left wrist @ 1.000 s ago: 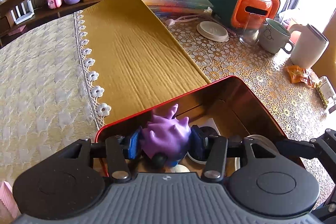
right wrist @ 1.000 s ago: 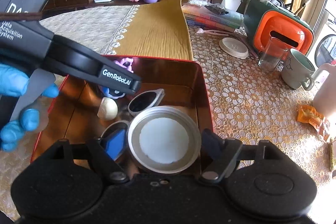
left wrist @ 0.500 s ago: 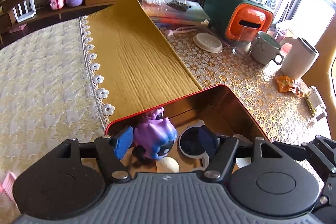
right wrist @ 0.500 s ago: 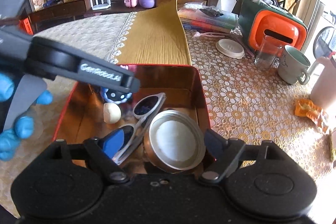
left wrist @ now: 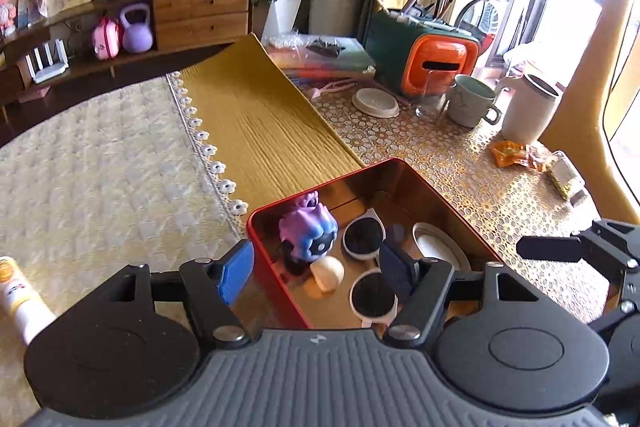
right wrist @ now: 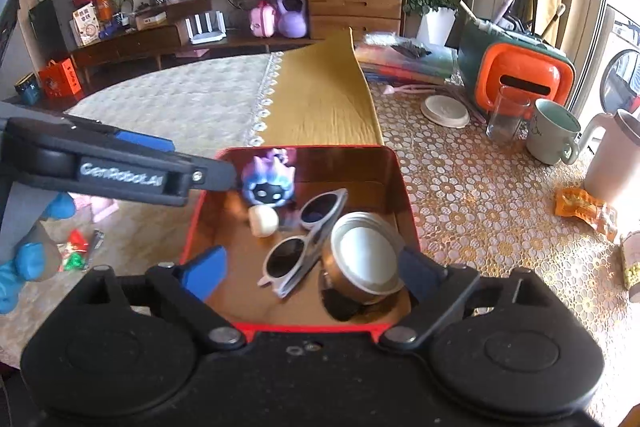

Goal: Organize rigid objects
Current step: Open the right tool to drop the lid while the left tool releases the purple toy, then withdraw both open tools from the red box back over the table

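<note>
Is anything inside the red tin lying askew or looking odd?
Yes. The round lid is tilted, one edge propped on the white sunglasses instead of lying flat on the bottom of the red tin. The purple toy looks fine.

Sunglasses point(right wrist: 305, 242), jar lid point(right wrist: 366, 254) in red tin point(right wrist: 402, 187)

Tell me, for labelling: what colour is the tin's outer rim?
Red rim, best seen from the right wrist.

Four small things in the red tin

The red tin point(right wrist: 404, 187) sits open on the table, its inside shiny. At its far end stands a purple-blue toy figure point(right wrist: 269, 183), a small cream lump point(right wrist: 263, 221) just beside it. White-framed sunglasses point(right wrist: 304, 239) lie slantwise mid-tin, against a round metal lid point(right wrist: 364, 259) tilted on the right.
</note>
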